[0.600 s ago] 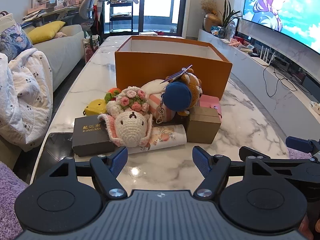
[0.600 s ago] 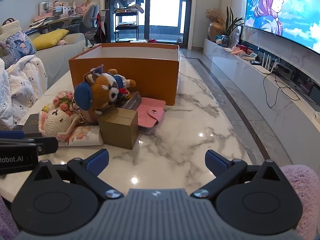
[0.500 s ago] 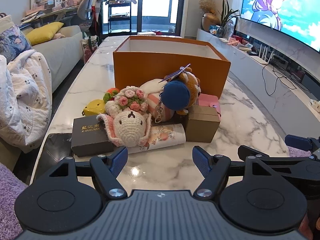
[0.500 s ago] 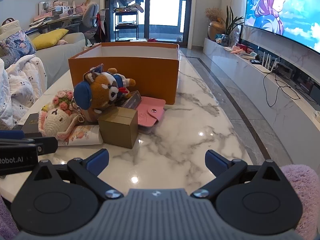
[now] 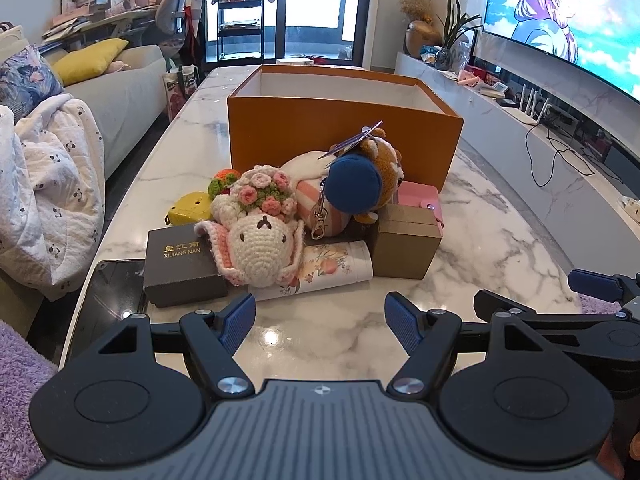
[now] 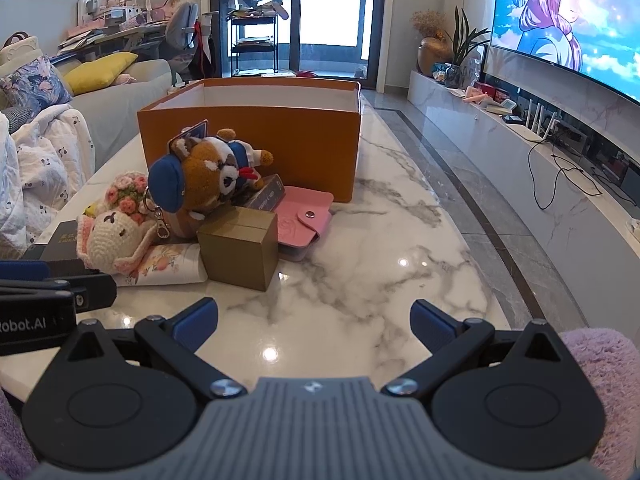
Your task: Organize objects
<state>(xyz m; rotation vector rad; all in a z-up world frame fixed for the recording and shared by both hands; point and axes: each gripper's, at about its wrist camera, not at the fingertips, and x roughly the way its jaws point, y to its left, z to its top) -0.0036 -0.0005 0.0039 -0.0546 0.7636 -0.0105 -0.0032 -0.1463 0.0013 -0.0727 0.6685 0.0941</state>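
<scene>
- Left tool [image 5: 320,318]: I see its jaws spread wide above bare marble, with nothing between the blue pads.
- Right tool [image 6: 314,320]: likewise wide apart and empty, held over the near edge of the bench [image 6: 400,248]; its tip also shows at the right edge of the left view.
- Orange box [image 5: 340,136]: stands open-topped on the bench beyond the pile; from here I see only white inner walls.
- Pile of objects, just in front of the box and ahead of the left tool:
- Crocheted bunny [image 5: 260,240], with a flower crown, lies on a floral roll [image 5: 332,266] and leans on the black box [image 5: 182,264].
- Red panda plush [image 6: 212,172], in a blue beret, rests on top of the pile, above the tan cube box [image 6: 240,246].
- Pink wallet [image 6: 304,220], with a snap, lies flat just beside the cube and near the orange box's corner.
- Yellow case [image 5: 190,208] sits behind the black box, beside the bunny.
- Dark tablet [image 5: 114,292] lies flat at the bench's left edge, touching the black box.
- Surroundings: a sofa [image 5: 120,92] with a panda-print blanket to the left; a large screen [image 6: 568,20] to the right.
</scene>
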